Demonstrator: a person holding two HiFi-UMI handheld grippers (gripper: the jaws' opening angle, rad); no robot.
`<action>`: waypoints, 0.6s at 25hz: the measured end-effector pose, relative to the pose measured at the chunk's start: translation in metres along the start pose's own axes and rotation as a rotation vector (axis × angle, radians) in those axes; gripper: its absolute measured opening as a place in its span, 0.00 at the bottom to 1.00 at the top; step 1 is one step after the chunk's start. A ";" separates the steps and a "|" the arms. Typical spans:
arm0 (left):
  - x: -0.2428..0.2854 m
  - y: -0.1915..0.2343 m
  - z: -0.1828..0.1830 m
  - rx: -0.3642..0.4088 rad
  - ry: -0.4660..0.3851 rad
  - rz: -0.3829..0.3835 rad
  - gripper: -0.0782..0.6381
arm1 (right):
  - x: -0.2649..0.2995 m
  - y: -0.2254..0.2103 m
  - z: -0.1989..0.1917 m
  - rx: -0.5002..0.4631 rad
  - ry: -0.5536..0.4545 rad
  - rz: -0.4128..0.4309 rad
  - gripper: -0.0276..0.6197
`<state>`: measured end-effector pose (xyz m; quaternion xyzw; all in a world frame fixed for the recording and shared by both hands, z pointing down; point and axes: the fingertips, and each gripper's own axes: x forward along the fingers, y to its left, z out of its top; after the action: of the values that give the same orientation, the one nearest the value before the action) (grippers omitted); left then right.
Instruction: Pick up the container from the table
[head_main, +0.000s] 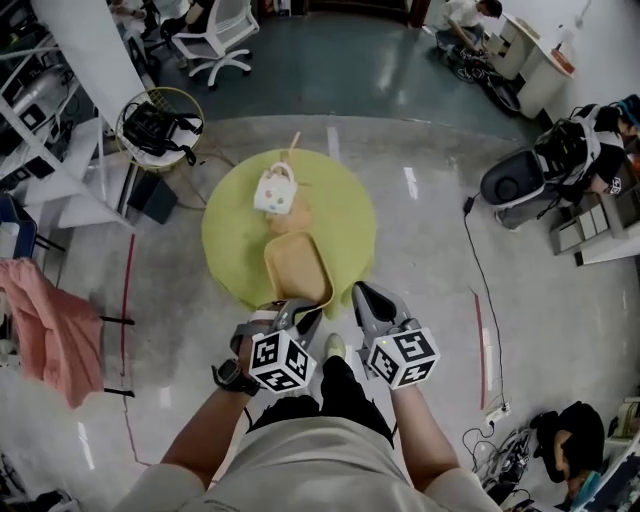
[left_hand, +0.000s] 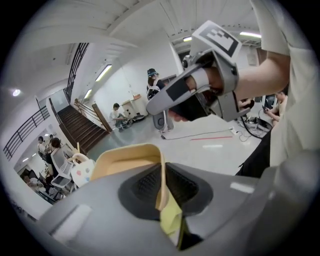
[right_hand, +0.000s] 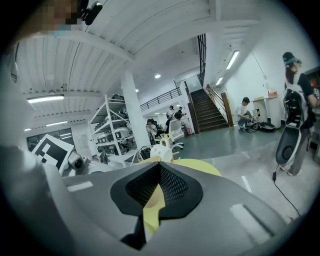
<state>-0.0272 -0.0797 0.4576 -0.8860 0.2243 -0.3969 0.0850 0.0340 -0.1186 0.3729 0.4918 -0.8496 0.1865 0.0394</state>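
At the near edge of the yellow table (head_main: 345, 215), the left gripper (head_main: 301, 315) pinches the thin rim of the tan container (head_main: 296, 268), which is probably light and slightly flexible, while the right gripper (head_main: 361, 296) is closed on nothing.

The light is bright, even and indoor. In the head view the glossy floor (head_main: 430, 260) shows pale glare streaks just right of the yellow table (head_main: 345, 225), and shadows beside the table are faint. Both gripper views bulge fisheye-style within black corners. Ceiling strip lights (right_hand: 232, 59) glow white, and the left gripper (left_hand: 161, 176) near its lens is blurred.
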 end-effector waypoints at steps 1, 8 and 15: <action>-0.004 -0.004 0.005 0.004 -0.004 0.002 0.15 | -0.006 0.001 0.002 -0.004 -0.006 -0.003 0.06; -0.036 0.006 0.030 -0.003 -0.052 0.027 0.15 | -0.017 0.013 0.030 -0.029 -0.043 -0.020 0.06; -0.059 0.017 0.050 0.018 -0.080 0.063 0.15 | -0.023 0.020 0.060 -0.059 -0.088 -0.020 0.06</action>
<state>-0.0299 -0.0691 0.3793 -0.8927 0.2450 -0.3604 0.1144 0.0357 -0.1127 0.3056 0.5069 -0.8505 0.1391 0.0183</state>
